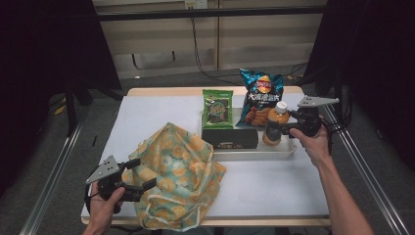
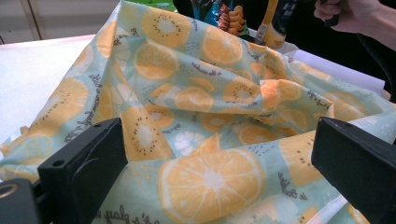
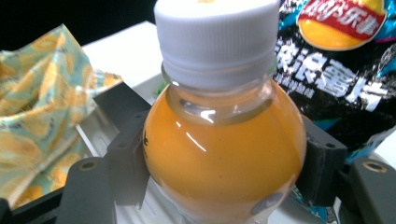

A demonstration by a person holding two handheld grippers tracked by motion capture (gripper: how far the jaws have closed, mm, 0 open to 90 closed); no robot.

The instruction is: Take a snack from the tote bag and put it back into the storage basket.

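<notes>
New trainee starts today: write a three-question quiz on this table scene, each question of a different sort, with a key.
1. True or false: the orange juice bottle stands between the jaws of the right gripper.
2. Which lies nearest the left gripper? A the chip bag; B the fruit-print cloth bag; C the black box.
3. Fill in: the green snack packet leans at the back of the white ___.

Key: 1 true; 2 B; 3 tray.
</notes>
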